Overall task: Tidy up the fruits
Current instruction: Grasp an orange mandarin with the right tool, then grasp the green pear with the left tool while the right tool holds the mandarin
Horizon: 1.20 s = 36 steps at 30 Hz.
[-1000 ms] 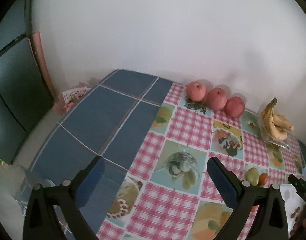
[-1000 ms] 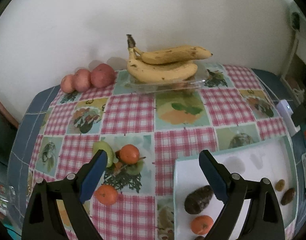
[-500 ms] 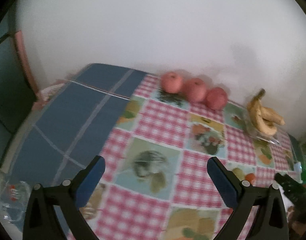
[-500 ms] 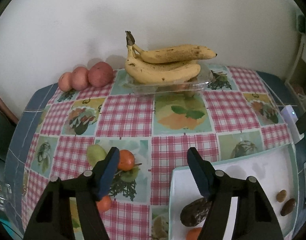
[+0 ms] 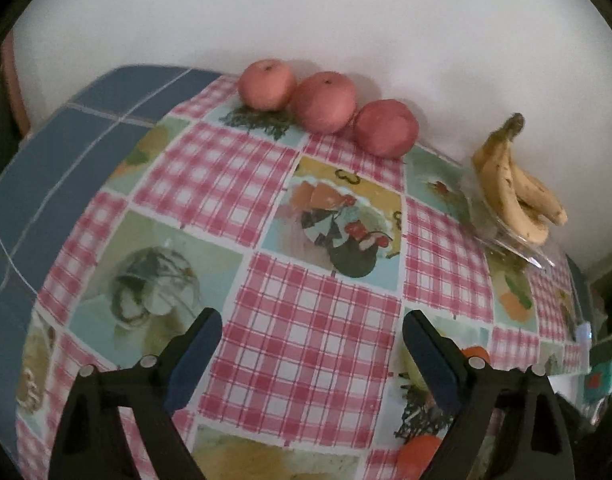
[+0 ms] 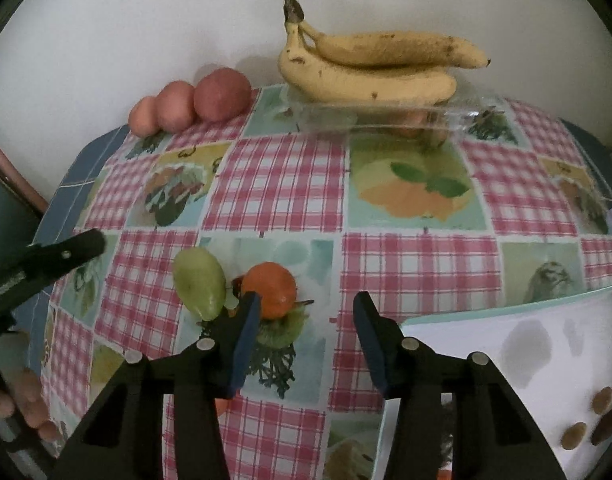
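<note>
Three red apples (image 5: 325, 102) sit in a row against the back wall; they also show in the right wrist view (image 6: 222, 94). A bunch of bananas (image 6: 369, 68) lies on a clear plastic tray (image 6: 385, 116); the bananas show at the right in the left wrist view (image 5: 513, 188). A green fruit (image 6: 200, 282) and an orange (image 6: 270, 290) lie just ahead of my right gripper (image 6: 307, 334), which is open and empty. My left gripper (image 5: 311, 346) is open and empty above the checked tablecloth; an orange (image 5: 419, 454) lies under its right finger.
A white tray (image 6: 545, 344) at the right front holds several small brown pieces (image 6: 601, 420). The checked tablecloth (image 6: 282, 184) covers a blue tiled table (image 5: 66, 152). The left gripper's finger (image 6: 54, 256) and a hand show at the left edge of the right wrist view.
My left gripper has swung right and closer to the apples and bananas. My right gripper has moved forward and lower, over the orange and green fruit, with its jaws a little narrower.
</note>
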Each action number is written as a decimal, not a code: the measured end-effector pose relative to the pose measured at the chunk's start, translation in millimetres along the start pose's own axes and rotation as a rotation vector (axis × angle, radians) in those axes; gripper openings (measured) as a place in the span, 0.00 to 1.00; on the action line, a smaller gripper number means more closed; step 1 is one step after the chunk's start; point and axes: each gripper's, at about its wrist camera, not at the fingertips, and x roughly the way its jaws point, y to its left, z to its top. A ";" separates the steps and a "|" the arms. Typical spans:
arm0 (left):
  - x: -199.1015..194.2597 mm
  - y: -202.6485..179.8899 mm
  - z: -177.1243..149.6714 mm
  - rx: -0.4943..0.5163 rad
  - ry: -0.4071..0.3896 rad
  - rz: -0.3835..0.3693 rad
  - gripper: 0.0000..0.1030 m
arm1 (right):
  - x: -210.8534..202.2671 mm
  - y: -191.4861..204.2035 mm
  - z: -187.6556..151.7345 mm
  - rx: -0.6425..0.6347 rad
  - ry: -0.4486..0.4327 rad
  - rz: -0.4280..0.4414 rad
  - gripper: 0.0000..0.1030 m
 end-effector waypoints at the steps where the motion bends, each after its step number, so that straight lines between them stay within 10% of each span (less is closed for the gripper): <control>1: 2.9 1.2 -0.2 -0.007 0.002 0.003 0.91 | 2.1 0.4 0.4 0.002 0.002 0.012 0.48; 36: 33.9 -62.3 -26.9 0.083 0.110 -0.106 0.86 | -18.8 -26.9 1.3 0.041 -0.023 -0.011 0.34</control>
